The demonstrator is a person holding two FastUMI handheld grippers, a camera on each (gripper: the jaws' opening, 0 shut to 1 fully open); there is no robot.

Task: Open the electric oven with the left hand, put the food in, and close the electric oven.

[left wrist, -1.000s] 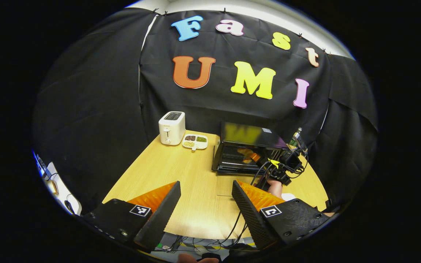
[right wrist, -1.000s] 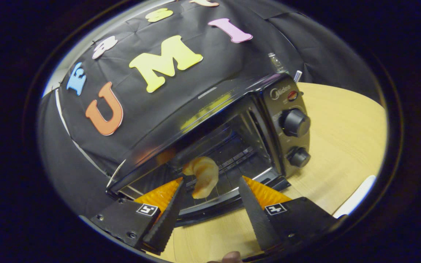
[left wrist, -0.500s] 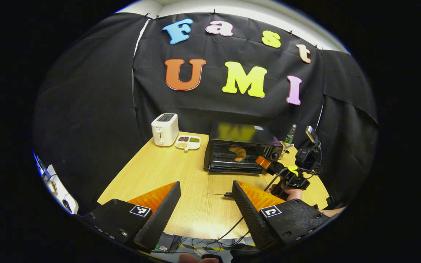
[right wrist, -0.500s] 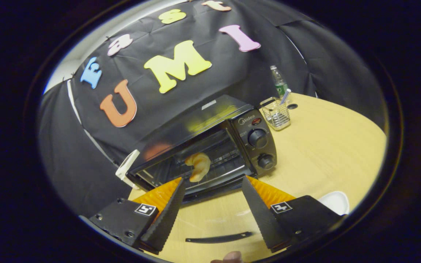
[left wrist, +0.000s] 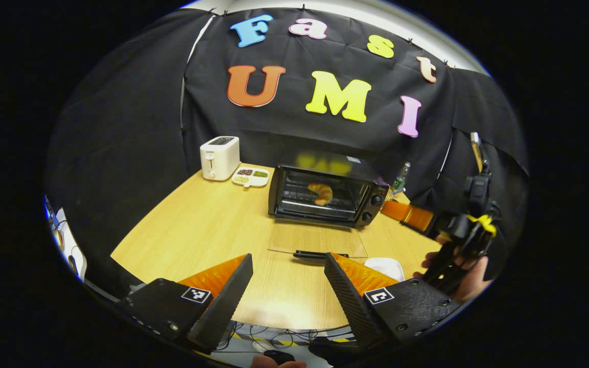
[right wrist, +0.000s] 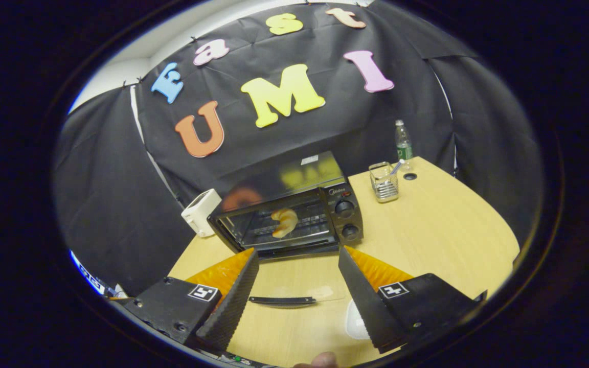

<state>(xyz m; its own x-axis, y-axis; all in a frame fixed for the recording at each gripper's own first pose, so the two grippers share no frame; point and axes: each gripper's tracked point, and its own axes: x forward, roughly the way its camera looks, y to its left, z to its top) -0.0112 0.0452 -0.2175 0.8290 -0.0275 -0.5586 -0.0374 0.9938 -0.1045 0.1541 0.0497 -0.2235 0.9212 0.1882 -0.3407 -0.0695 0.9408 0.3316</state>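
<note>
- Your left gripper (left wrist: 287, 286) hangs with its fingers spread and nothing between them, low over the near edge of the table (left wrist: 207, 230).
- The oven (left wrist: 325, 195) lies straight ahead of it and well apart. The croissant (left wrist: 321, 192) sits on the rack inside.
- The door (left wrist: 315, 239) lies flat on the table between gripper and oven. Its handle (left wrist: 321, 254) is at the near edge, just ahead of your fingertips, its long axis running across your reach, left to right.
- Your left gripper is the nearer one to that handle, I judge. The likely move is a short reach forward, get under the handle, then swing the door up and away.
- Your right gripper (right wrist: 297, 296) is also spread and empty, aimed at the oven from farther to the right, off the door.
</note>
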